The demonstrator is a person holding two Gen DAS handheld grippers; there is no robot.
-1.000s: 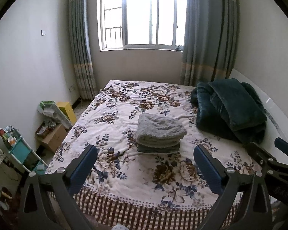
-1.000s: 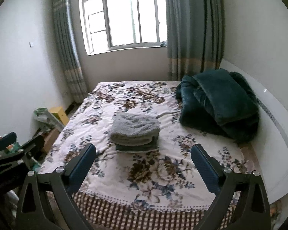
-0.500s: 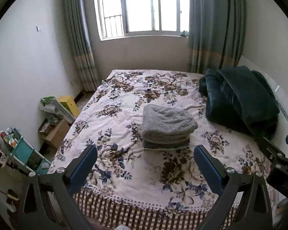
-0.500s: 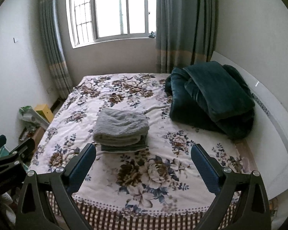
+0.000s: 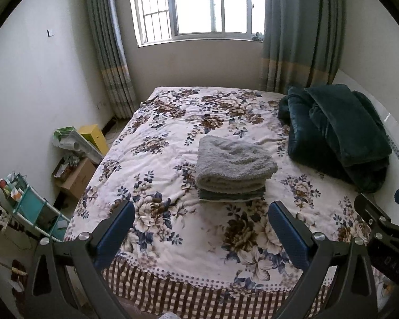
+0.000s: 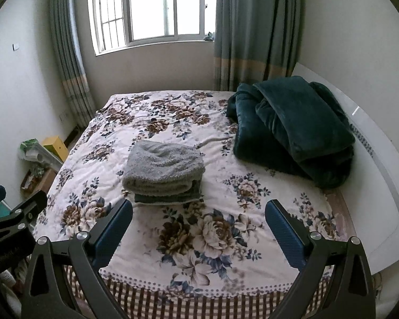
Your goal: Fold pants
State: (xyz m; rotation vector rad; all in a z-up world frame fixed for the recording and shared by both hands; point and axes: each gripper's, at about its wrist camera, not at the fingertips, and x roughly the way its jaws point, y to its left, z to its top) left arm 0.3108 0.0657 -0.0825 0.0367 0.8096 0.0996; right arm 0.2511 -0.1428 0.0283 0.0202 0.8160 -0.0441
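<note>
Your left tongs (image 5: 200, 227) and right tongs (image 6: 198, 226) both stand wide apart, gripping nothing, above the foot of the bed (image 5: 178, 242). The pants (image 5: 232, 168), grey and fleecy, lie folded in a rounded slab atop a darker folded layer mid-bed on the floral quilted cover. A plush dark-green blanket (image 6: 295, 130) is heaped near the white headboard.

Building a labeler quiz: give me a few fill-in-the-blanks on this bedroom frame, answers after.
1. The grey folded pile lies on the ____ bedspread.
2. The dark green blanket sits to the ____ of the pile.
3. Both the left tongs and the right tongs are ____ and hold nothing.
4. Behind the bed, between the curtains, is a ____.

Answers: floral; right; open; window
</note>
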